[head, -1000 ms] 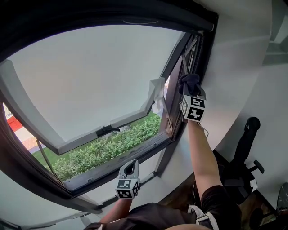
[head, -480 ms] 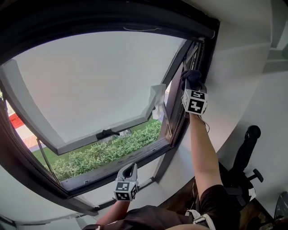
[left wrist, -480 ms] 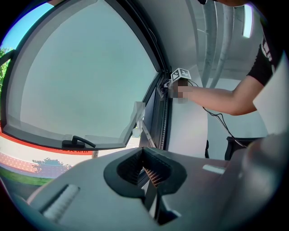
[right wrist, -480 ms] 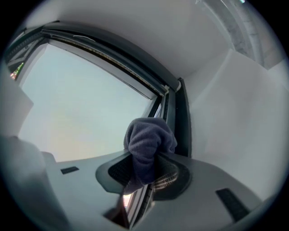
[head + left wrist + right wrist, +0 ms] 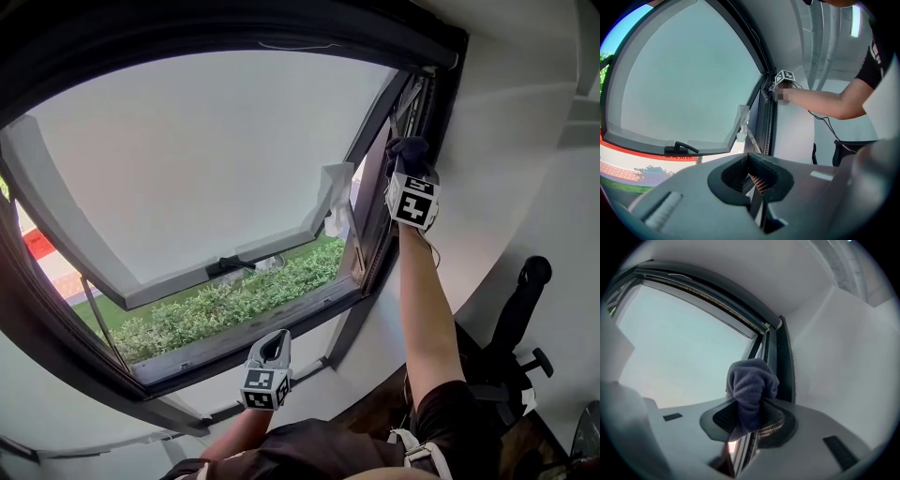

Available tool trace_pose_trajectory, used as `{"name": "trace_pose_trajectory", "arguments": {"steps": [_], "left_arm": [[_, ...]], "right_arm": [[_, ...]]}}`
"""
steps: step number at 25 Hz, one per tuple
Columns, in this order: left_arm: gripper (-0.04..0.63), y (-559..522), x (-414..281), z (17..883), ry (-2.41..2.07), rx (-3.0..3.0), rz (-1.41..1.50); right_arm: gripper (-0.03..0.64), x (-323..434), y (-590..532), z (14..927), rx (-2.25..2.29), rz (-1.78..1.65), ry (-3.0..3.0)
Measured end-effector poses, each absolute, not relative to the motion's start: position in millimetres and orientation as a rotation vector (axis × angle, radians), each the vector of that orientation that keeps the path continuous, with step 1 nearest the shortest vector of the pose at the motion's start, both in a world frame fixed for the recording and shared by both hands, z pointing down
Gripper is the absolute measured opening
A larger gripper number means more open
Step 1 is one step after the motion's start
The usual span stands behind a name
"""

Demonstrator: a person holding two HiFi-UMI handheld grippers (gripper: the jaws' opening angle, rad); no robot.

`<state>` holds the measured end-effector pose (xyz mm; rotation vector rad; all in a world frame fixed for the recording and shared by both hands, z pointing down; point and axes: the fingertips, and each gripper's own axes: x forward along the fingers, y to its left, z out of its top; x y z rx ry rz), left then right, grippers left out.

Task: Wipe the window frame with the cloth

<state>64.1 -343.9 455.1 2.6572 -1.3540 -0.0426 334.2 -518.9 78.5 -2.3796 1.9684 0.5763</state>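
We see one cloth (image 5: 751,385) pointing up along the frame (image 5: 785,363) — our right gripper (image 5: 750,420) clamps it; left gripper (image 5: 757,180) closed, empty.

The cloth (image 5: 751,383) is seen in dark slate blue. The window frame (image 5: 234,28) is coloured black and dark grey. White faces with black square markers are carried by the right gripper (image 5: 749,418). The hedge (image 5: 234,305) is seen green, the wall (image 5: 506,141) white.
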Motion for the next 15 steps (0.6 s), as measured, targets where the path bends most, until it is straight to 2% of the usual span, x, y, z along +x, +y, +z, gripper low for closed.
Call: {"name": "trace_pose_trajectory", "arguments": {"steps": [15], "left_arm": [[0.009,-329.3,68.4,472.7,-1.33,2.654,0.057]], "right_arm": [[0.098,338.2,-524.1,136.3,-2.433,0.498,1.97]]}}
